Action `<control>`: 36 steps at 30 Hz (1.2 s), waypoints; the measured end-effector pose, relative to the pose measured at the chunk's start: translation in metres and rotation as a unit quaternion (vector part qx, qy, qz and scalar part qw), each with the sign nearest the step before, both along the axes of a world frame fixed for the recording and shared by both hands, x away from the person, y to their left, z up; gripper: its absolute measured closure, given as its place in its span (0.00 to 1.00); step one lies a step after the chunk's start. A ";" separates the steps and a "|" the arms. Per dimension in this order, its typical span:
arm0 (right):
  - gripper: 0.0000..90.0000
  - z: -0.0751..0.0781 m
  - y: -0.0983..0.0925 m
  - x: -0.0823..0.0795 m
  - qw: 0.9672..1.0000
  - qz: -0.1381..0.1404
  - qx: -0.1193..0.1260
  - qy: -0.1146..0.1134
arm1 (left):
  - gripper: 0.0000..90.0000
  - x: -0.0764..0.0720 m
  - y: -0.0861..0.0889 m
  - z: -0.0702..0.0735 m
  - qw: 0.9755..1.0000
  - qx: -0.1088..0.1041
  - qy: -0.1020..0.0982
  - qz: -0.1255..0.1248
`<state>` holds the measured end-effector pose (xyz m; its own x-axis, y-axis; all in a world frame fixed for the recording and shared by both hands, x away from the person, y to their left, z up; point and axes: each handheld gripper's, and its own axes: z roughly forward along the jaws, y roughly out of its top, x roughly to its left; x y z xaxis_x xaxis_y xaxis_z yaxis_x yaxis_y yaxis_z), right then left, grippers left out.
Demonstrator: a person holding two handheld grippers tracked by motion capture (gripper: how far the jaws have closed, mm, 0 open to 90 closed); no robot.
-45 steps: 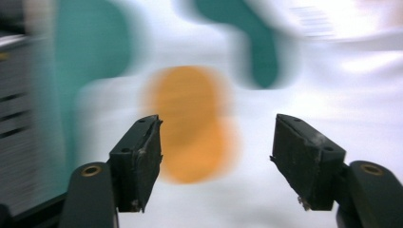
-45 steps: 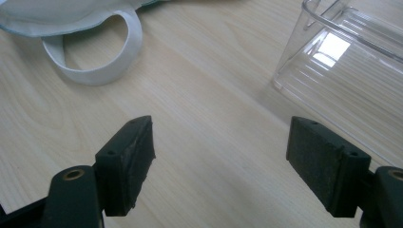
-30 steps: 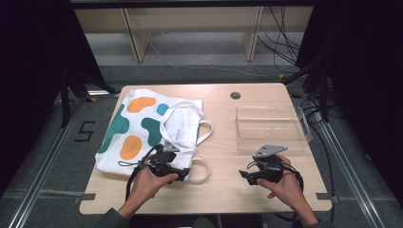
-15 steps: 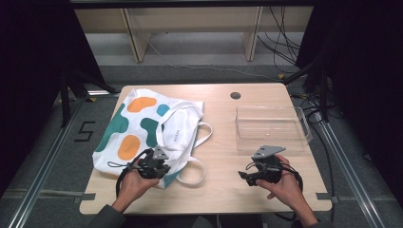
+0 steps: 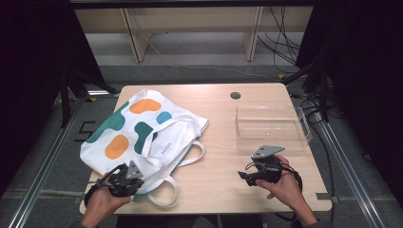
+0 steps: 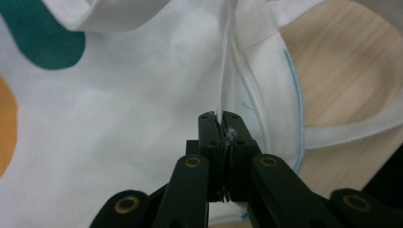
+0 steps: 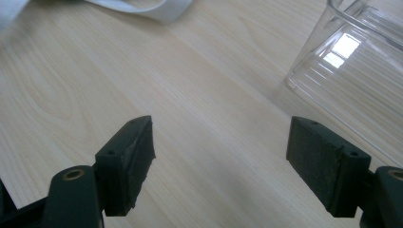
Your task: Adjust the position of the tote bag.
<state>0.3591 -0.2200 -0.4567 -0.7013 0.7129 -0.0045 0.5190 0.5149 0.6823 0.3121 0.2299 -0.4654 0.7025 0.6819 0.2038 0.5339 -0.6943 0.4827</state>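
Observation:
A white tote bag (image 5: 142, 128) with orange, teal and blue patches lies on the left half of the wooden table (image 5: 218, 102), its left side hanging past the table edge. My left gripper (image 5: 139, 180) is at the bag's near corner, shut on the bag's white fabric edge (image 6: 223, 95); the left gripper view has the jaws (image 6: 219, 118) pinched on that seam. One white handle strap (image 6: 351, 134) curves over the wood to the right. My right gripper (image 5: 243, 175) rests open above bare table, and its jaws (image 7: 221, 147) stand wide apart with nothing between them.
A clear plastic bin (image 5: 271, 127) stands at the right of the table, just beyond my right gripper; its corner (image 7: 361, 71) is close ahead of the right jaw. A dark round hole (image 5: 235, 95) sits near the far edge. Metal rails run along the floor on both sides.
My left gripper has moved left and toward the person, dragging the bag with it so the bag slid further over the table's left edge. The right gripper has stayed put.

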 end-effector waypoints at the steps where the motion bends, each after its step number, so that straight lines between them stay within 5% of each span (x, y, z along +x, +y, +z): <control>1: 0.28 0.002 0.000 -0.001 1.000 0.003 -0.006 0.012 | 0.97 -0.002 0.006 0.000 1.000 0.015 -0.005 0.003; 4: 0.28 -0.001 0.005 0.001 1.000 0.001 -0.004 -0.003 | 0.93 -0.006 0.018 0.001 0.999 0.033 -0.007 0.029; 8: 0.28 -0.001 0.013 0.007 1.000 0.007 -0.009 -0.005 | 0.79 -0.002 0.022 -0.001 0.998 0.006 0.004 0.064; 11: 0.28 -0.002 0.021 0.016 1.000 0.012 -0.009 -0.006 | 0.70 0.004 0.015 -0.009 0.998 -0.011 0.016 0.066; 14: 0.29 -0.003 0.029 0.025 1.000 0.013 -0.014 -0.006 | 0.78 0.017 0.007 -0.018 0.998 -0.003 0.038 0.047; 16: 0.30 -0.004 0.034 0.032 1.000 0.017 -0.016 -0.012 | 0.95 0.015 0.006 -0.014 0.999 -0.001 0.022 0.039; 19: 0.32 -0.002 0.039 0.039 1.000 0.020 -0.020 -0.011 | 0.96 0.011 0.010 -0.005 0.999 -0.008 0.001 0.040; 21: 0.32 -0.005 0.049 0.052 0.999 0.013 -0.002 -0.029 | 0.97 0.007 0.019 0.007 0.997 -0.034 -0.024 0.062; 24: 0.33 -0.005 0.064 0.068 0.999 0.021 -0.012 -0.023 | 0.97 -0.001 0.036 0.023 0.994 -0.054 -0.056 0.075; 28: 0.34 -0.010 0.083 0.083 1.000 0.024 -0.008 -0.018 | 0.97 -0.005 0.042 0.027 0.994 -0.059 -0.053 0.074; 29: 0.37 -0.017 0.102 0.094 0.999 0.032 -0.016 -0.031 | 0.97 -0.006 0.044 0.026 0.993 -0.072 -0.050 0.076; 31: 0.38 -0.019 0.108 0.097 0.999 0.035 -0.020 -0.028 | 0.97 -0.006 0.043 0.024 0.992 -0.078 -0.057 0.086; 33: 0.38 -0.029 0.130 0.109 0.996 0.047 -0.065 -0.040 | 0.97 -0.007 0.045 0.027 0.991 -0.078 -0.063 0.086; 35: 0.40 -0.030 0.134 0.115 0.993 0.054 -0.086 -0.058 | 0.97 -0.008 0.045 0.029 0.991 -0.078 -0.064 0.083; 36: 0.40 -0.032 0.140 0.117 0.995 0.047 -0.071 -0.056 | 0.97 -0.008 0.047 0.031 0.992 -0.076 -0.066 0.077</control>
